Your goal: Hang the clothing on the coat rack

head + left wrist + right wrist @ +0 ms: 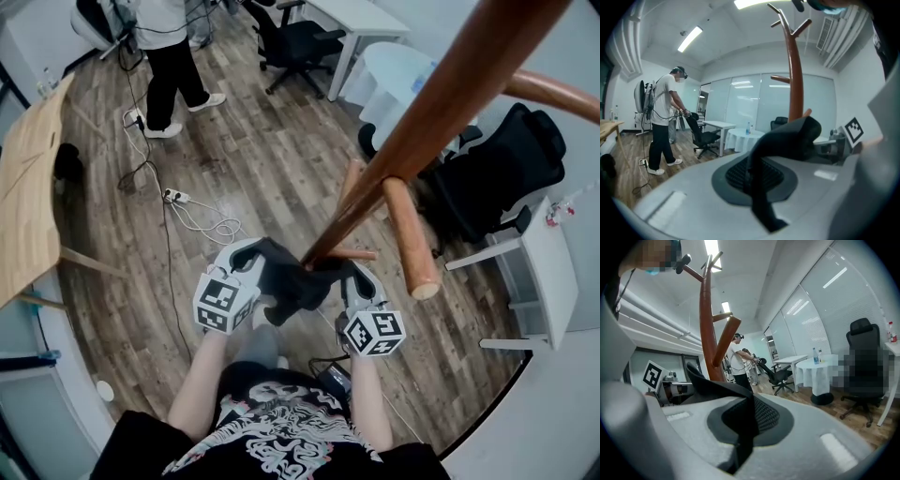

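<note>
Head view: the left tool (pixel 247 262) and the right tool (pixel 360 283) are level with each other. Each is clamped tight on one end of the black garment (pixel 292 281), so the cloth's long axis runs straight from tool to tool. The coat rack (pixel 441 103) stands just ahead of both, its trunk rising from a point between them and crossing the cloth at a right angle. One thick peg (pixel 410 239) slants out on the right tool's side and is nearer to that tool than to the left one. By my reading, the coming move is a lift up and forward, because every peg sits above the tools. The rack is smooth, rounded, reddish-brown wood. The garment is soft, matte and bunched.

Left gripper view: the left tool (pixel 754 176) has its jaws fully together on a thin fold of the black garment (pixel 787 136), which arches away to its right. The coat rack (pixel 794 70) rises directly ahead and well above.

Right gripper view: the right tool (pixel 746 425) is likewise pinched shut on the black garment (pixel 715 380), which trails off to its left. The coat rack (pixel 707 324) stands ahead and left, with the slanting peg (pixel 725 341) overhead.
</note>
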Action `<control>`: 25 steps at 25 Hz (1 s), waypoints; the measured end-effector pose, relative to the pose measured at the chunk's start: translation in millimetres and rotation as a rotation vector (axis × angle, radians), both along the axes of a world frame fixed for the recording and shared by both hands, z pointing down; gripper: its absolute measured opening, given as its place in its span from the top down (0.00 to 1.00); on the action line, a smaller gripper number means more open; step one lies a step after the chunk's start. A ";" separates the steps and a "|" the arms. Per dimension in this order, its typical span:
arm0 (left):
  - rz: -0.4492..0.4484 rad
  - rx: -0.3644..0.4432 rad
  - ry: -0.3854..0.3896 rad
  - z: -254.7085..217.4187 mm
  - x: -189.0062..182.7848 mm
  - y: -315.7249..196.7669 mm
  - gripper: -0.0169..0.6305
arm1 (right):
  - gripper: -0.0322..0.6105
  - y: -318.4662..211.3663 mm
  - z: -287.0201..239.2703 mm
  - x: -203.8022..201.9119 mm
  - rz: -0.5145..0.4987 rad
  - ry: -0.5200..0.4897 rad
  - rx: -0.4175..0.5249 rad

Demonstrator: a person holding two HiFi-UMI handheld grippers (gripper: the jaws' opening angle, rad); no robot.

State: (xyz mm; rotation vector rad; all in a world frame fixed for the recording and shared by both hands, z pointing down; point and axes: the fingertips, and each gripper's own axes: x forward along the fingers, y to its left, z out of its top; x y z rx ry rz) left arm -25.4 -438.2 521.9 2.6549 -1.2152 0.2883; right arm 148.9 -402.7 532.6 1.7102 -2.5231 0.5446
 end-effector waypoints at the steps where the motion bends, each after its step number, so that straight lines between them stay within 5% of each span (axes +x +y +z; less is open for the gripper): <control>1: 0.001 -0.006 -0.002 2.8 0.5 -0.9 0.98 | 0.95 -0.4 2.4 0.1 0.001 0.000 -0.005; 16: 0.032 -0.068 -0.049 34.9 11.0 -3.9 0.98 | 0.95 -4.4 19.8 -4.9 -0.004 -0.028 -0.032; 25: 0.039 -0.112 -0.069 49.9 13.8 -1.1 0.98 | 0.95 -0.6 31.0 -6.7 0.003 0.037 -0.050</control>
